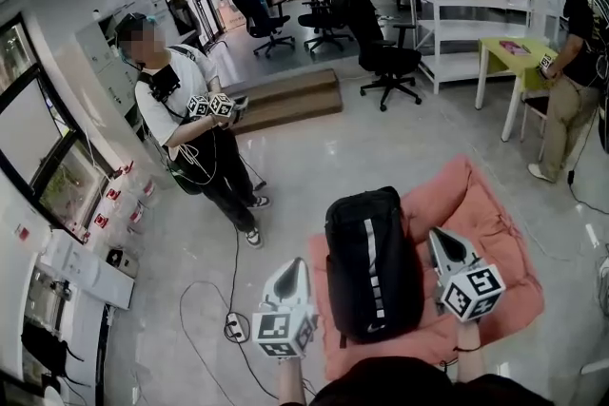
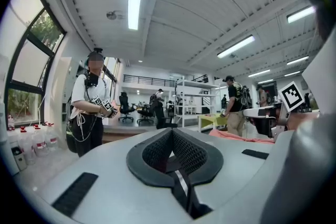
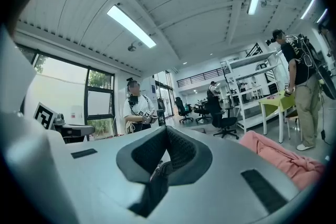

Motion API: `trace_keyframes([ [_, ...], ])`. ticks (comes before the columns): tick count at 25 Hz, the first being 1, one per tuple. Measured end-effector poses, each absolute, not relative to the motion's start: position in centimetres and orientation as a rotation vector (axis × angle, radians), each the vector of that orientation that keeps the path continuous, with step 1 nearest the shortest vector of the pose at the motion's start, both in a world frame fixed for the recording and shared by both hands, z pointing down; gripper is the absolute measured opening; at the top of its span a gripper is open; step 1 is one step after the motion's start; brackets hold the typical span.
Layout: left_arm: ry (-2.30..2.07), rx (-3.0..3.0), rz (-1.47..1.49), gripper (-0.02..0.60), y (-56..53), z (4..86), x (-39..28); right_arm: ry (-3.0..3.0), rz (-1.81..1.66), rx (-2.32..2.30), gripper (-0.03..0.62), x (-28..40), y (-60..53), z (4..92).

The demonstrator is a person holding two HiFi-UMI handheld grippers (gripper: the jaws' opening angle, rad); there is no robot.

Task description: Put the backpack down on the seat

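Note:
A black backpack (image 1: 373, 266) with a white stripe sits lengthwise over the salmon seat cushion (image 1: 485, 223) on the floor. I cannot tell whether it rests on the cushion or hangs just above it. My left gripper (image 1: 293, 269) is at its left side and my right gripper (image 1: 442, 241) at its right, both pointing away from me. The left gripper (image 2: 172, 134) is shut, with a dark, white-edged strap (image 2: 182, 186) running out of its jaws. The right gripper (image 3: 167, 131) is shut too, with a dark strap (image 3: 157, 181) pinched between its pads. The cushion (image 3: 283, 157) shows at the right.
A person (image 1: 195, 124) stands at the left holding another pair of grippers. A cable with a power strip (image 1: 235, 326) lies on the floor by my left gripper. Further off are a wooden step (image 1: 285, 95), office chairs (image 1: 390, 62), a green table (image 1: 519, 57) and another person (image 1: 571, 62).

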State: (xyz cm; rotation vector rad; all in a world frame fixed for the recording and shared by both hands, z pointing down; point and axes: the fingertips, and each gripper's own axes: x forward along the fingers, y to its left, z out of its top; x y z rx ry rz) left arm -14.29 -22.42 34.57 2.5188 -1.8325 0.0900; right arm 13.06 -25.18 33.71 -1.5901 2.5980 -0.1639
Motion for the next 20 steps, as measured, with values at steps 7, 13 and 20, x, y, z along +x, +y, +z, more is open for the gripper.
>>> trace_keyframes([
  [7,-1.833,2.535,0.095,0.014,-22.4,34.8,-14.4,2.596,-0.146,-1.606,0.014,13.4,-25.2,34.1],
  [13,-1.825,2.534,0.094,0.014,-22.1,34.9,-14.4,2.578,-0.135,-1.613,0.014,13.9,-24.8,34.0],
  [20,-1.833,2.529,0.102,0.014,-22.0,34.8,-14.2,2.556,-0.141,-1.639,0.014,15.0,-24.6,34.1],
])
